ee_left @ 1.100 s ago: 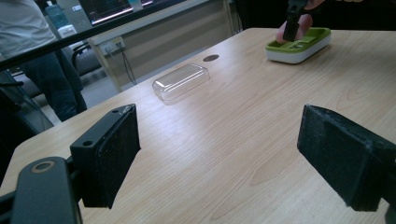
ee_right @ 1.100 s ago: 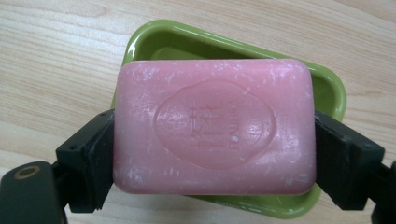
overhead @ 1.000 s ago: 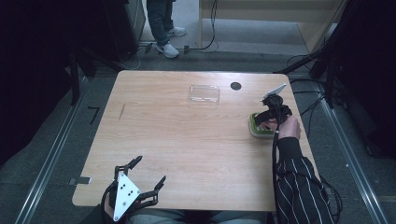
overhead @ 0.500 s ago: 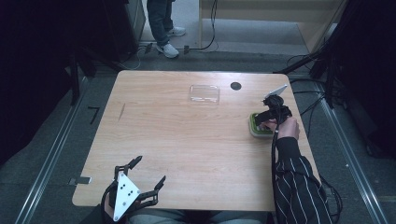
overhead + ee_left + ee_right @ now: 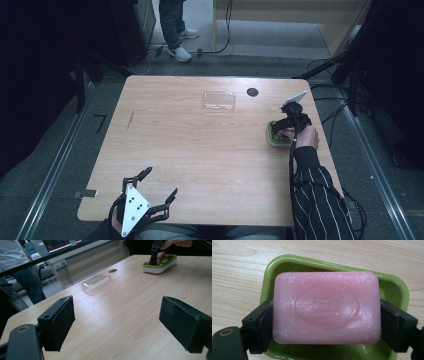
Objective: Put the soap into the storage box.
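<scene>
Dim floor and trailing cables ring a pale wooden worktop (image 5: 200,150). From the high view, the right gripper (image 5: 286,129) reaches down into a green soap dish (image 5: 274,137) near the right edge; a clear lid (image 5: 219,100) lies toward the far edge, and the left gripper (image 5: 157,191) hangs wide open and empty at the near edge. The left gripper view shows its jaws far apart. In the right gripper view, both jaws press the short ends of the pink soap (image 5: 325,307) over the dish. Squeezing firmly and keeping the bar level seems wise, since soap may slip.
</scene>
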Available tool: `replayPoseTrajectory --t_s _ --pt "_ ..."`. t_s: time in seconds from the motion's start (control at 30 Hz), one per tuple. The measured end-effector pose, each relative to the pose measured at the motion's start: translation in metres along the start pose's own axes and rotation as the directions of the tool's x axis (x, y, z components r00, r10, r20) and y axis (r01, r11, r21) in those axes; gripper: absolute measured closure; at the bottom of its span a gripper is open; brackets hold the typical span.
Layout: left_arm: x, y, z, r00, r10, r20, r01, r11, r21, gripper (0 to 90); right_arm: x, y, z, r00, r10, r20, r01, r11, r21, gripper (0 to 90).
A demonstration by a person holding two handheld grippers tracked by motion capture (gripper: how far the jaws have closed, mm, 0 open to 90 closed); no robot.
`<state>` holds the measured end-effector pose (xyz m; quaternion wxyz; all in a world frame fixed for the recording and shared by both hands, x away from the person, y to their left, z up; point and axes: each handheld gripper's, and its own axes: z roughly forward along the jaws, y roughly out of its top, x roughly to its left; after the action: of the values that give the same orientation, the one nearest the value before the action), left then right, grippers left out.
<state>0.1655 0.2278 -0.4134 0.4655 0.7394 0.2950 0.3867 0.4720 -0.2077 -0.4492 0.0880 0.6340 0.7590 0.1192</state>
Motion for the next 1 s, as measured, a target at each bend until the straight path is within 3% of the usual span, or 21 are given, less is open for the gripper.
replayPoseTrajectory --t_s 0.33,1.0 --pt "0.0002 -0.0001 -0.0002 1.0000 -0.001 -0.002 0.001 1.0000 -0.002 13.6 0.0022 -0.0017 0.0002 0.9992 0.037 0.012 -0.037 0.999 -0.001 13.6" --pt "0.0004 -0.0001 -0.0004 1.0000 -0.001 -0.002 0.001 1.0000 -0.004 13.6 0.0021 -0.0040 0.0077 0.9993 0.031 0.019 -0.032 0.999 0.043 13.6"
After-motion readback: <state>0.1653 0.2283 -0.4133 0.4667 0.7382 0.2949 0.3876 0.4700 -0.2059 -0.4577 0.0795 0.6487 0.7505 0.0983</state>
